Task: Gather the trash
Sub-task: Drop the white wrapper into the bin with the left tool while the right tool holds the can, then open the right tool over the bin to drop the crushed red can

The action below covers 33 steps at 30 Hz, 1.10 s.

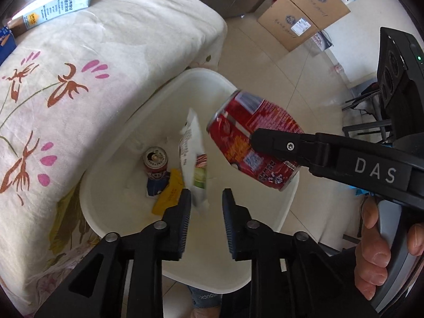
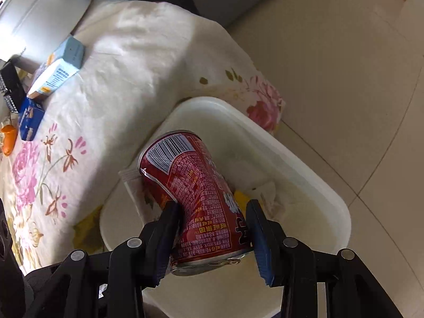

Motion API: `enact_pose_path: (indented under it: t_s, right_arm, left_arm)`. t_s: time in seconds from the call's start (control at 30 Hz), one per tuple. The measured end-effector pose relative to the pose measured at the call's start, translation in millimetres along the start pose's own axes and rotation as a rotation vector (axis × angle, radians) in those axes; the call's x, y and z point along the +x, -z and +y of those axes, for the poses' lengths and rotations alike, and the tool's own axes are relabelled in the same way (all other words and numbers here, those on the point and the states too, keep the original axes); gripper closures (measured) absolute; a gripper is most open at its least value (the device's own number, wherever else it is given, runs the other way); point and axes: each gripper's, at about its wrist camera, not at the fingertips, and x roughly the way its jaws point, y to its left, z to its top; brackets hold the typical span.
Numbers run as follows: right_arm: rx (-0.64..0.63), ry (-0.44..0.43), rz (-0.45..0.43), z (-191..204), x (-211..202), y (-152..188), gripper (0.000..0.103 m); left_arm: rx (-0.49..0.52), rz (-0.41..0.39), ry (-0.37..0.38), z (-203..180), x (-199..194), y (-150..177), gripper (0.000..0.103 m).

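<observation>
1. Hovering over the white bin [image 1: 265,278], the left gripper [image 1: 206,198] has its jaws parted with nothing between them; a white snack wrapper [image 1: 191,143], blurred, hangs just ahead of its tips.
2. Beyond the left finger lie one upright opened can [image 1: 155,160], one yellow packet [image 1: 169,194] and a blue scrap half hidden beneath them.
3. Clamped on one red can [image 2: 201,198], the right gripper [image 2: 212,228] squeezes its dented waist; the can's long axis tilts away from the jaws, bottom up-left, top rim toward the camera and partly hidden.
4. The can hangs above the bin [image 2: 304,175], hiding most of its contents.
</observation>
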Motion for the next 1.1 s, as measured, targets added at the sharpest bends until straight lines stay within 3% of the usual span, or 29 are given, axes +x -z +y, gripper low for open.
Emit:
enact_pose_path:
  t_s: [0.07, 0.1, 0.3, 0.4, 0.63, 0.9, 1.1]
  right_arm:
    - [0.004, 0.019, 0.016, -4, 7, -1, 0.056]
    - [0.005, 0.029, 0.028, -5, 11, -2, 0.058]
    - [-0.03, 0.084, 0.059, 0, 25, -3, 0.062]
    - [-0.035, 0.07, 0.056, 5, 22, -3, 0.061]
    - [-0.025, 0.032, -0.007, 18, -1, -8, 0.06]
    - [0.062, -0.091, -0.126, 40, -42, -19, 0.04]
    - [0.065, -0.143, -0.194, 68, -55, -31, 0.035]
  left_arm:
    - [-0.019, -0.006, 0.004, 4, -1, -1, 0.055]
    - [-0.029, -0.011, 0.007, 6, -3, -1, 0.052]
    - [-0.111, -0.04, 0.018, 28, -23, -8, 0.051]
    - [-0.144, -0.061, 0.013, 37, -37, -11, 0.051]
    - [-0.116, -0.146, -0.008, 39, -74, -15, 0.051]
    - [-0.147, -0.182, -0.035, 61, -98, -16, 0.051]
    - [-0.189, -0.22, -0.035, 89, -133, -8, 0.051]
